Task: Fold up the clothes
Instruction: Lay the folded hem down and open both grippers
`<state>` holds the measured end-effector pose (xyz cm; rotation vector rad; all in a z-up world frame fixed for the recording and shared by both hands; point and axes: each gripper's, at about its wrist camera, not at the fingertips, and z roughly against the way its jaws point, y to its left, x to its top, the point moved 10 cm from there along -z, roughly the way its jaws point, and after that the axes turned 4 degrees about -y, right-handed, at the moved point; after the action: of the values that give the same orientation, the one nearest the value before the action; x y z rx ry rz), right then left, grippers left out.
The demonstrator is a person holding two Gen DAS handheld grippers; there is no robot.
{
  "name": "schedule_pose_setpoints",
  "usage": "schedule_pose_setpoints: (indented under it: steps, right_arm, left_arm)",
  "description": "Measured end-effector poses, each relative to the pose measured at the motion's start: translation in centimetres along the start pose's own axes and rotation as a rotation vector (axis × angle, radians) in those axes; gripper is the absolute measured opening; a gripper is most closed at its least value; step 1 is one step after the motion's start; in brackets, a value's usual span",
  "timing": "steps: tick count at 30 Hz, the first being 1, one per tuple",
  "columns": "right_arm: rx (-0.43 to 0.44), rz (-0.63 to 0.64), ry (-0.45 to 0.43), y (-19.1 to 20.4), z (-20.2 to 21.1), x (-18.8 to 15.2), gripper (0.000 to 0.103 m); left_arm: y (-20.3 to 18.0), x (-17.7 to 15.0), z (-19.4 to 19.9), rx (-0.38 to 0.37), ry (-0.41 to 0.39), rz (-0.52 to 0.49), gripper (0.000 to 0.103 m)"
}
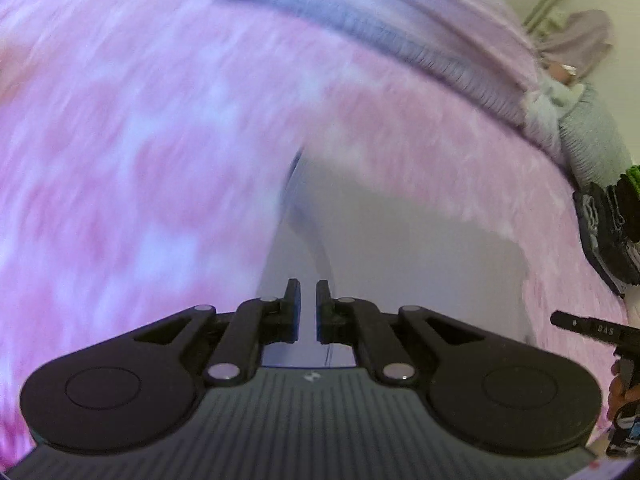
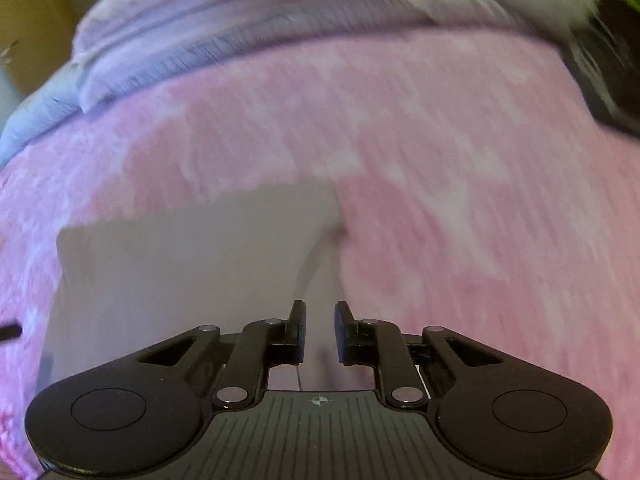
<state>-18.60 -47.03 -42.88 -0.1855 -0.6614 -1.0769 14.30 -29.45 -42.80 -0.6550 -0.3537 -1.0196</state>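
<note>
A: What was nearest in the left wrist view?

B: The left hand-held gripper [image 1: 308, 306], its jaws nearly together with a narrow gap. A pale garment [image 1: 400, 240] ran between and under them, though through the blur I could not tell whether they actually pinched it.

A: And the right one?

B: The right hand-held gripper [image 2: 320, 330] had its jaws a little wider apart, and the same pale garment [image 2: 180, 264] lay beneath and ahead of them. Again the blur hid whether cloth was caught. In the left view the right tool's black tip [image 1: 592, 328] showed at the right edge, with small raised letters, possibly "DAS"; that was the only writing, and it was hardly legible.

A: What did the garment lie on?

B: A fuzzy pink-and-white blanket [image 2: 440, 160], spread under it on all sides.

A: Beyond that?

B: A lilac cloth [image 2: 200, 36] bunched along the far edge of the blanket [image 1: 140, 140], with a grey ribbed piece [image 1: 596, 136] beside it. A dark stack of folded things [image 1: 608, 232] sat at the right side, something green [image 1: 632, 176] on top.

A: Any containers?

B: None that I could make out.
</note>
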Motion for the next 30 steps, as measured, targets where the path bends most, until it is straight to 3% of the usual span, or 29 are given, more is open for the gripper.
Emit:
schedule_pose_setpoints:
  steps: [4,7,9,11,12,16,20,25,30]
  right_arm:
    - [0.029,0.086,-0.089,2.3,-3.8,3.9,0.012]
    - [0.018,0.128,-0.122,2.8,-7.0,5.1,0.012]
    - [-0.012,0.145,-0.095,2.4,-9.7,4.9,0.012]
    - [-0.041,0.153,-0.005,1.4,-12.4,3.4,0.012]
    - [-0.025,0.145,-0.035,1.2,-12.5,3.2,0.012]
    - [-0.047,0.149,-0.037,0.7,-10.7,3.4,0.012]
    - [-0.014,0.094,-0.058,1.1,-4.8,2.3,0.012]
    - [0.030,0.084,0.032,2.9,0.7,-3.4,0.012]
    - [0.011,0.075,0.181,3.3,0.1,-9.5,0.012]
  left_arm:
    - [-3.0,3.9,-4.8,-0.019,-0.067,-0.154,0.003]
    - [-3.2,4.7,-8.6,0.005,-0.058,-0.176,0.005]
    - [-2.0,3.9,-10.7,0.053,-0.022,-0.196,0.006]
    - [-0.9,2.8,-11.8,0.066,-0.001,-0.195,0.008]
    - [-1.0,2.7,-11.6,0.065,-0.018,-0.201,0.008]
    - [-0.9,3.0,-10.1,0.073,0.001,-0.193,0.007]
    - [-2.4,1.8,-6.0,0.044,-0.007,-0.202,0.009]
    - [-4.5,-4.5,-1.3,0.006,0.101,-0.178,0.009]
    - [-4.3,-10.8,-1.3,0.068,0.233,-0.172,0.010]
